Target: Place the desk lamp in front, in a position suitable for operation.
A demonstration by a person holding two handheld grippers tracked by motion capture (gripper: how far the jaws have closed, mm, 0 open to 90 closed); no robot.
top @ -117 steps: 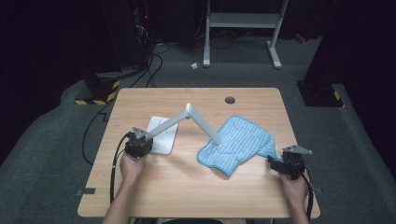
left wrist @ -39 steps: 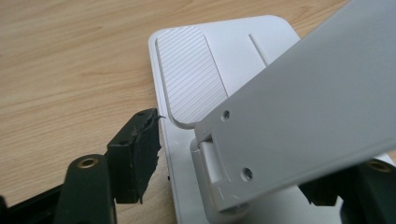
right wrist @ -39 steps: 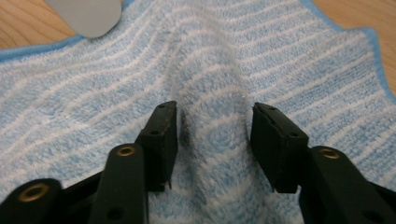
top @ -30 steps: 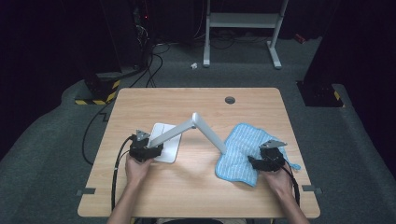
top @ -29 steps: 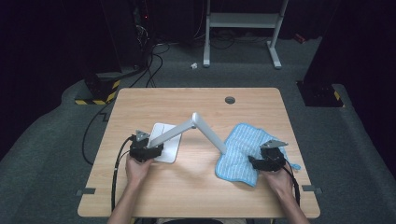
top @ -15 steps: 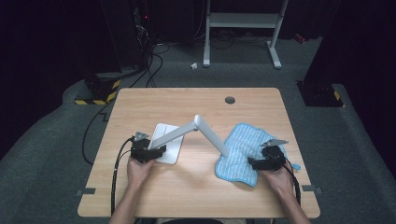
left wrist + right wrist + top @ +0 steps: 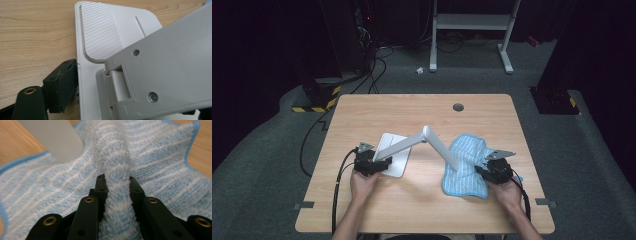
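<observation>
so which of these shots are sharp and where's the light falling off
High view: the light wooden table is evenly lit, the floor beyond falls into dark. Left gripper view: the ribbed white plastic base is crisp, the grey hinged arm nearest slightly soft. Right gripper view: the blue-and-white striped towel blurs toward the top.
</observation>
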